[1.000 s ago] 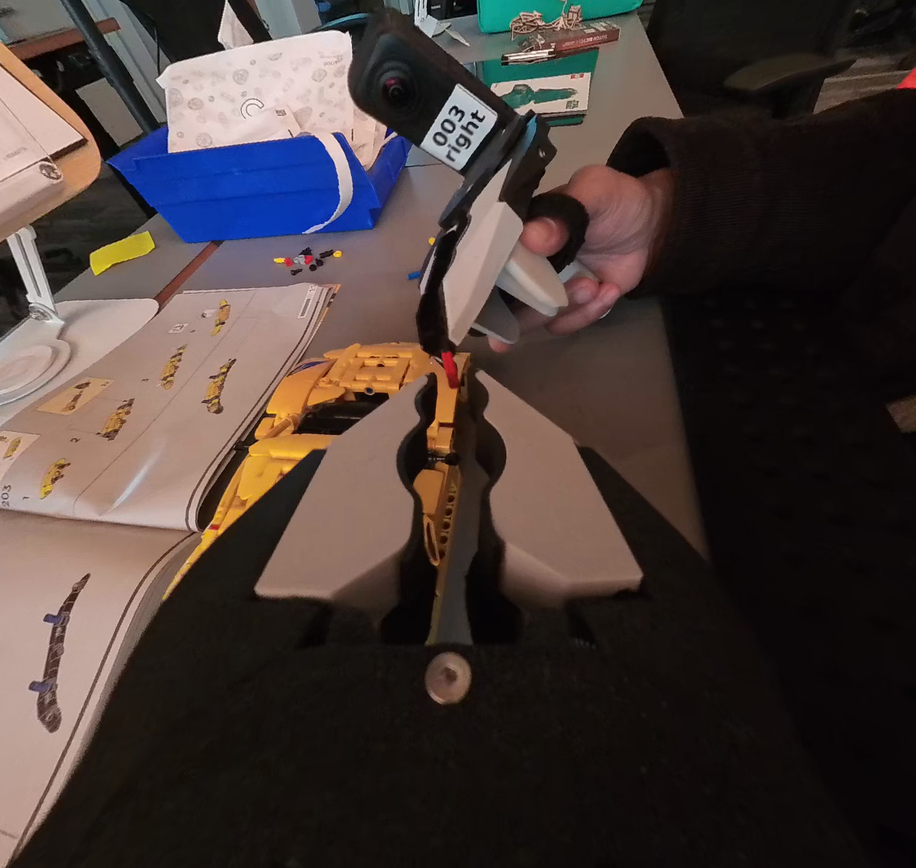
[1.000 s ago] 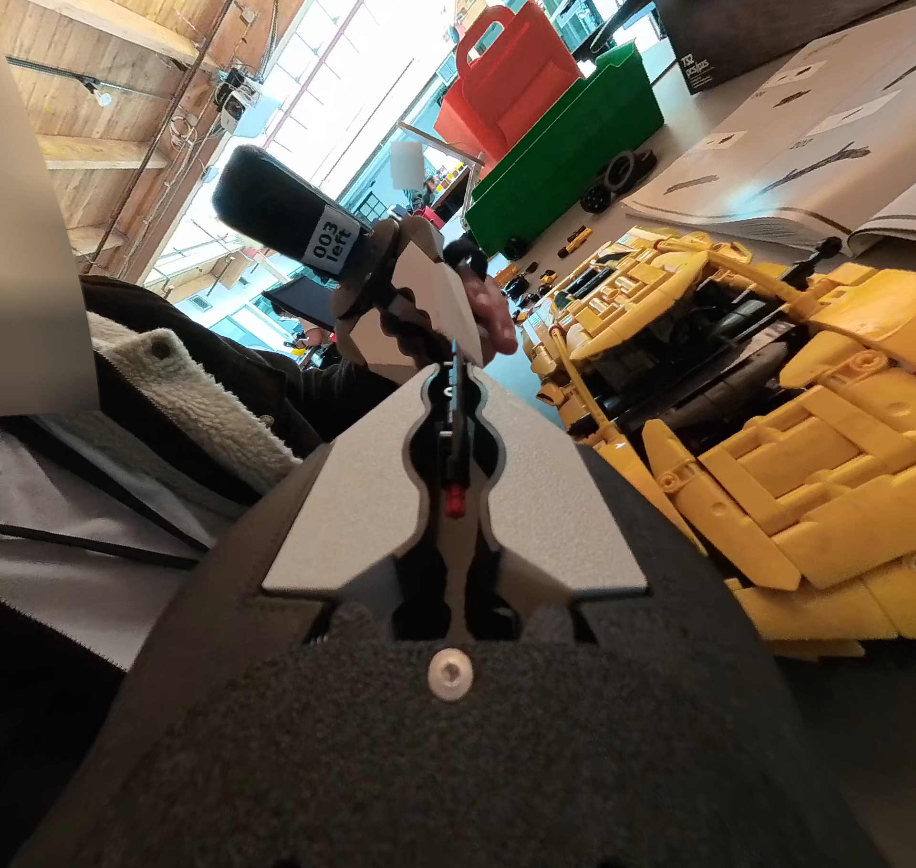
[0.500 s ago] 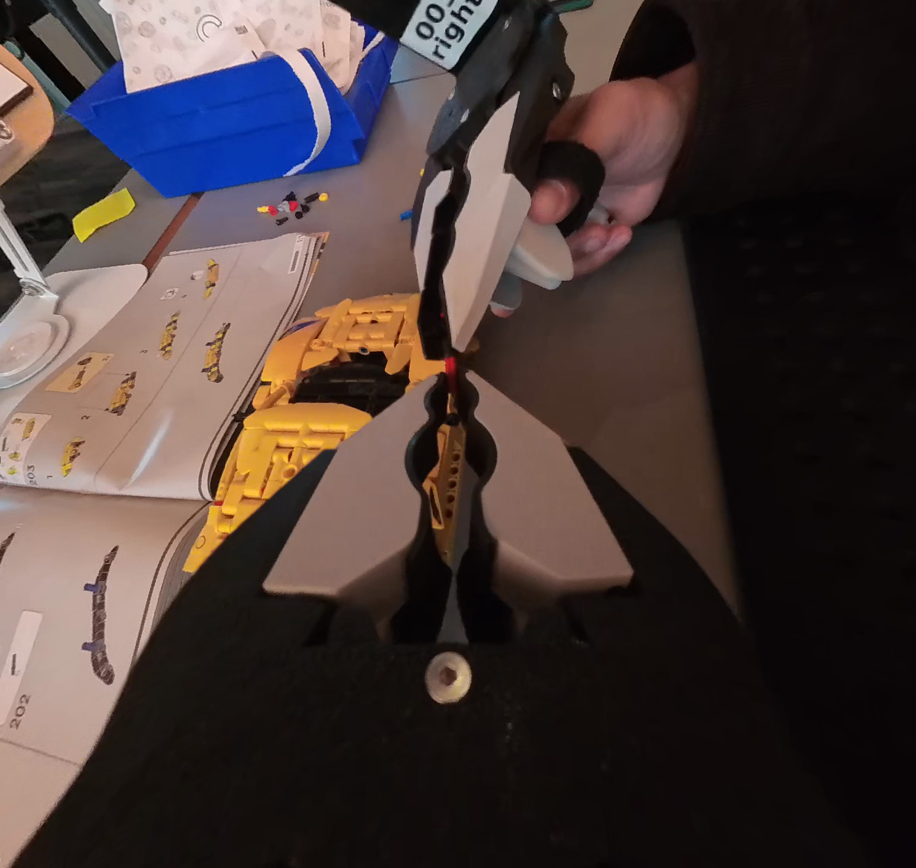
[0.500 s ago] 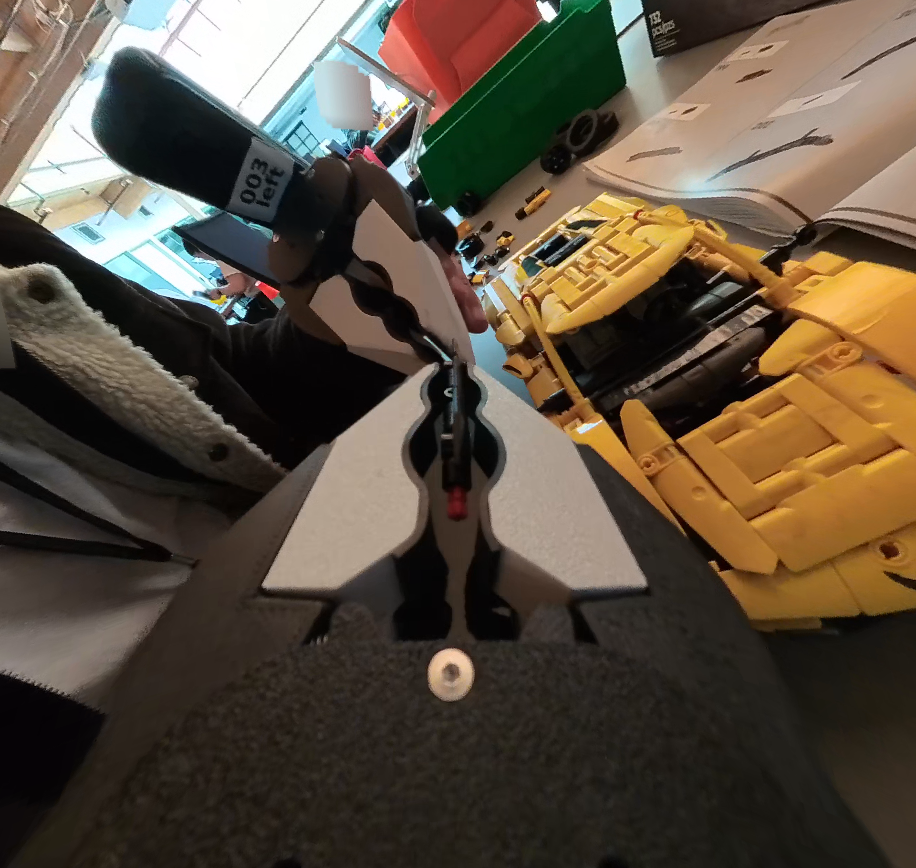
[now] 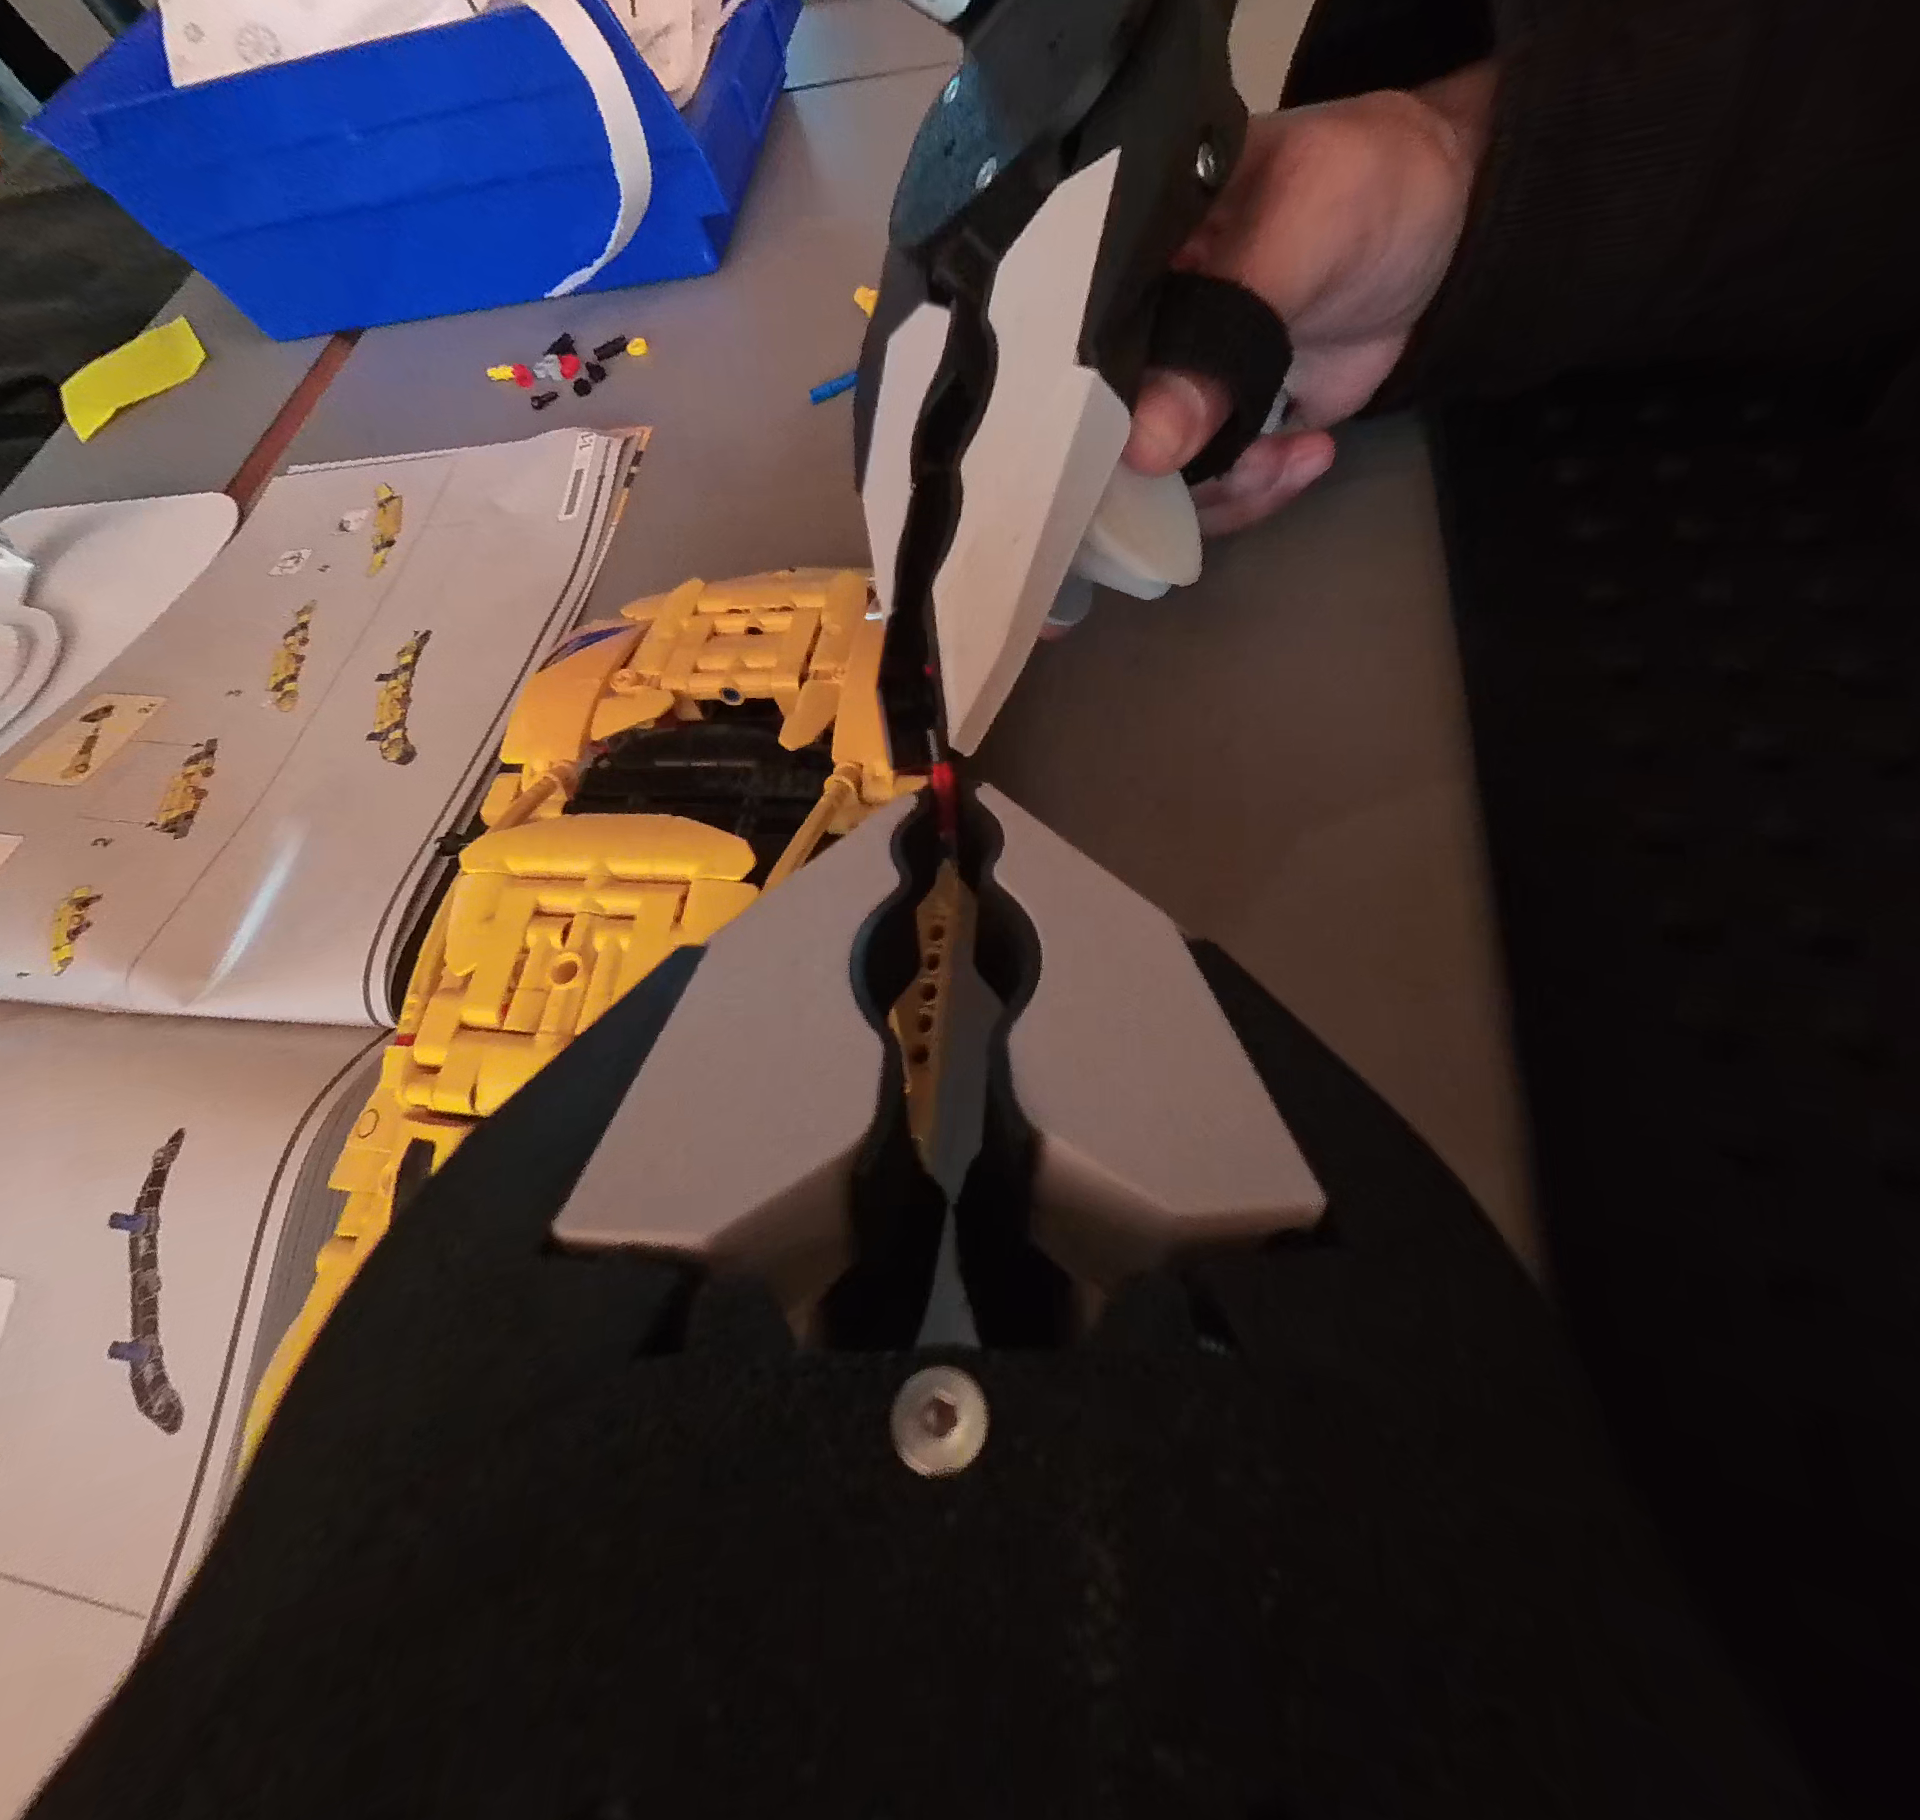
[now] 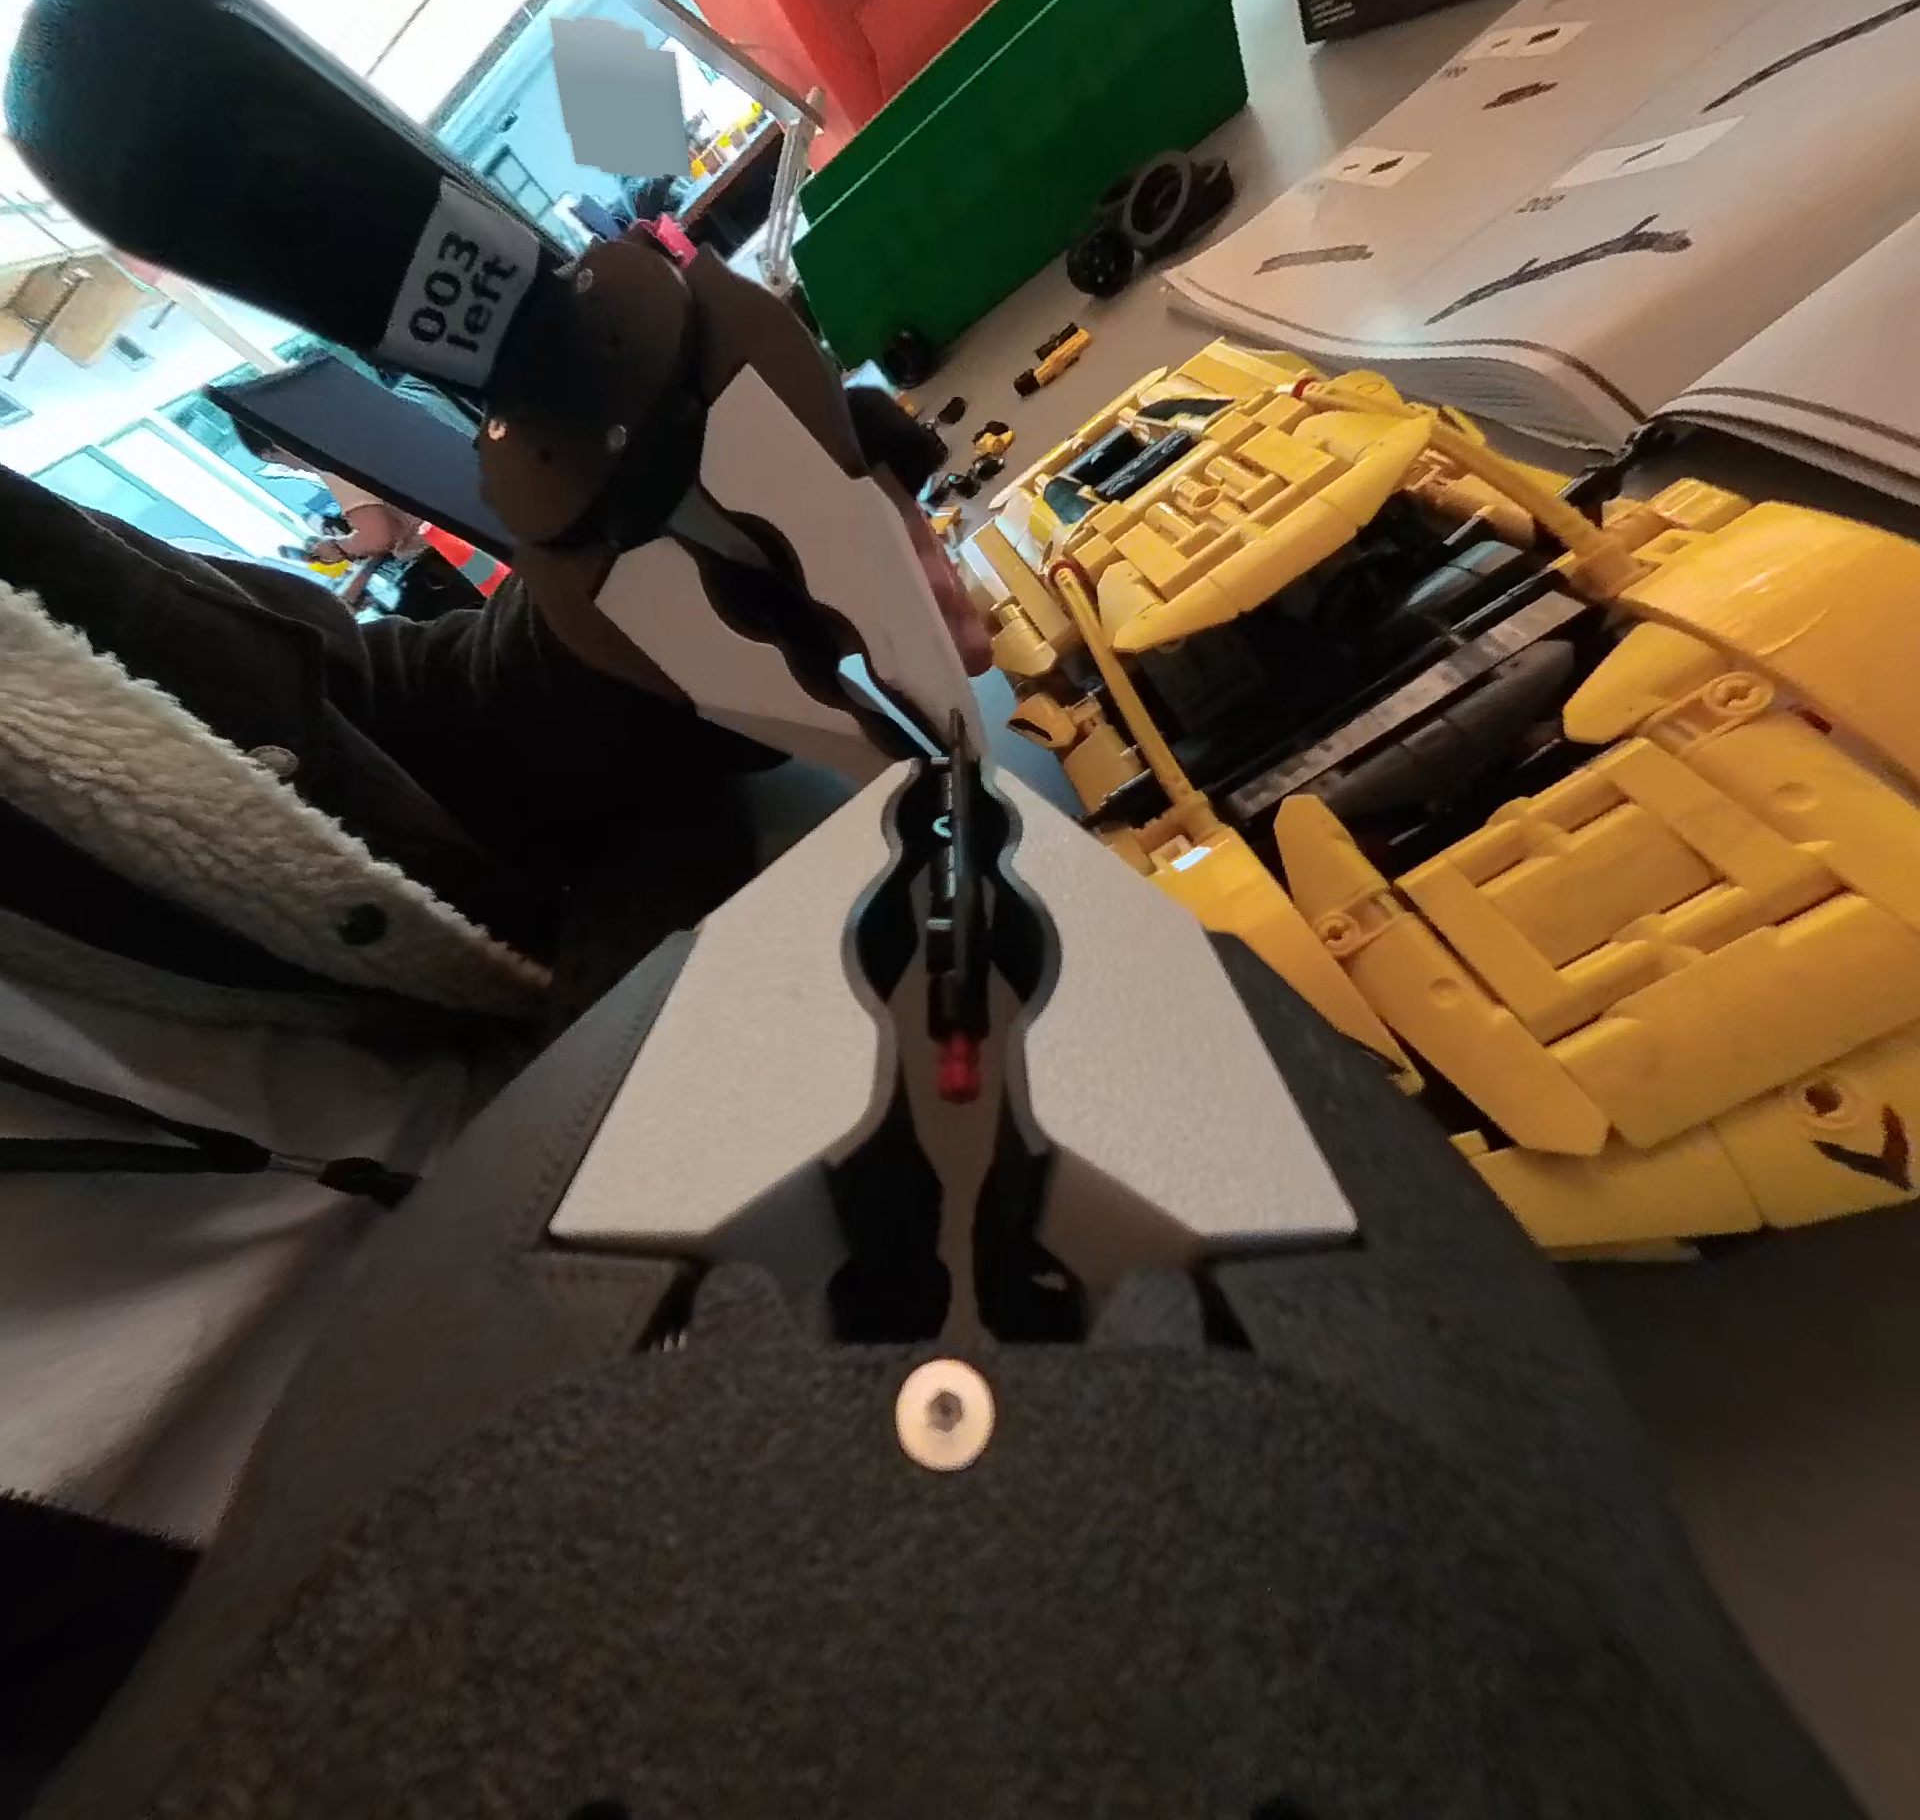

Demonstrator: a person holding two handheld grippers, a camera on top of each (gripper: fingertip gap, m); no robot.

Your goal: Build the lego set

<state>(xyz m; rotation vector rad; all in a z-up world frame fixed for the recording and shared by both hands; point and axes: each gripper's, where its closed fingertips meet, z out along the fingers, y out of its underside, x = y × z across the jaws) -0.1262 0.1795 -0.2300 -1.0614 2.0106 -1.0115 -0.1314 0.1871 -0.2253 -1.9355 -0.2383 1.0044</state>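
In the left wrist view, my left gripper (image 5: 948, 806) is shut on a thin yellow beam with holes (image 5: 933, 960), held above the table. A red pin (image 5: 943, 783) shows at its tips. My right gripper (image 5: 938, 731) comes down from above, tip to tip with it. In the right wrist view, my right gripper (image 6: 951, 771) is shut on a thin black piece (image 6: 954, 897) with a red pin (image 6: 958, 1069) at its near end. The left gripper (image 6: 940, 721) meets it at the tips. The yellow lego car (image 5: 623, 866) lies on the table below, also seen at the right (image 6: 1507, 835).
An open instruction booklet (image 5: 312, 690) lies left of the car. A blue bin with paper bags (image 5: 395, 170) and small loose parts (image 5: 566, 370) sit beyond. A green bin (image 6: 1018, 139), black wheels (image 6: 1153, 207) and more small parts (image 6: 1055, 357) lie past the car. A dark sleeve (image 5: 1662, 212) is at the right.
Both grippers stayed shut and tip to tip. They have drawn closer together and tilted, so each looks larger in the other's view; the car has slid lower in the left view.
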